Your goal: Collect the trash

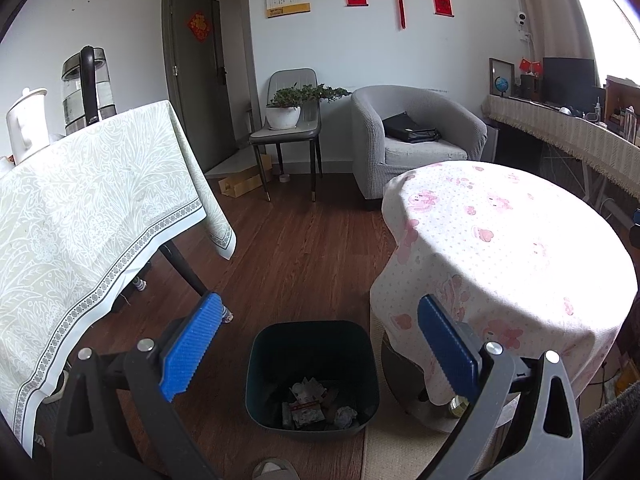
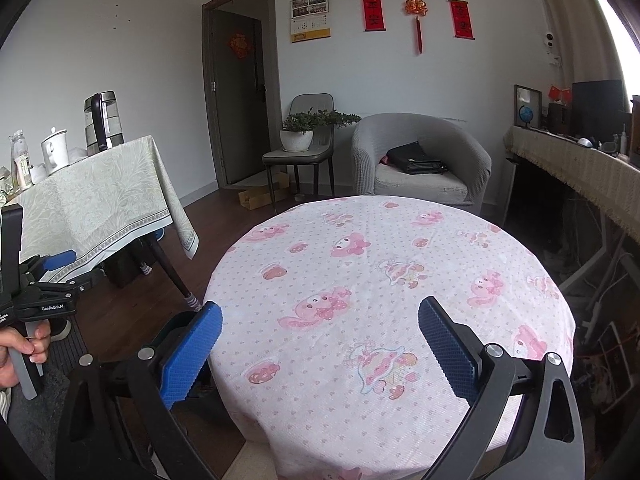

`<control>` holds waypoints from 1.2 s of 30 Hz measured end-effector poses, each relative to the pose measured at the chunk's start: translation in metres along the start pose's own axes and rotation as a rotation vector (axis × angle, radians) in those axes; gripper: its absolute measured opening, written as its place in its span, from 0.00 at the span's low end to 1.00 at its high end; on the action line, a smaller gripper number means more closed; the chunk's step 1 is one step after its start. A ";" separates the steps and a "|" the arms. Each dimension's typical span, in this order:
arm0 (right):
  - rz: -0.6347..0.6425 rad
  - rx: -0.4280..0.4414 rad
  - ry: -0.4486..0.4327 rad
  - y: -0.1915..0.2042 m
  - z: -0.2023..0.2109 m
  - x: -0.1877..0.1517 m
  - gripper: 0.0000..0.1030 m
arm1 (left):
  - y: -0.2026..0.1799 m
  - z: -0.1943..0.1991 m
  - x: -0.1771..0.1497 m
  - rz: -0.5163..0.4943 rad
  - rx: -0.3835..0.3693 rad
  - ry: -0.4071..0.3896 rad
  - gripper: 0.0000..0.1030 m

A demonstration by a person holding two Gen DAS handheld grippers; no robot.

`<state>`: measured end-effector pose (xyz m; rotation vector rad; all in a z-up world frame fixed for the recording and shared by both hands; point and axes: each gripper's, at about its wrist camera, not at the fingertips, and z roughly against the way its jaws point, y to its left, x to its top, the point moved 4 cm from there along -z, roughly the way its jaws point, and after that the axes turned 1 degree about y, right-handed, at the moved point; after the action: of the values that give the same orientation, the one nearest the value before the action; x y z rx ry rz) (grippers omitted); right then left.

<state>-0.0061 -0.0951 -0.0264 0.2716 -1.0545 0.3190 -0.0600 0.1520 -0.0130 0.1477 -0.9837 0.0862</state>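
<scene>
My left gripper (image 1: 320,344) hangs with jaws spread and empty over the bin (image 1: 256,368), where crumpled trash (image 1: 320,406) lies. My right gripper (image 2: 320,344), also spread, faces the pink-clothed table (image 2: 500,248); I could snag that loose cloth.

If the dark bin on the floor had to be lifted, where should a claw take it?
Probably the bin rim, from straight above: it stands upright and open-topped, with a thin wall the open left claw could straddle. The near edge looks free; the round table crowds the right side.
</scene>
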 end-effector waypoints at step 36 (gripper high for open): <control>0.000 0.010 0.010 0.009 -0.005 -0.003 0.97 | 0.007 -0.003 -0.001 0.020 0.021 0.011 0.97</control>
<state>-0.0069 -0.0858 -0.0303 0.2786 -1.0430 0.3257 -0.0597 0.1596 -0.0150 0.1566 -0.9741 0.1150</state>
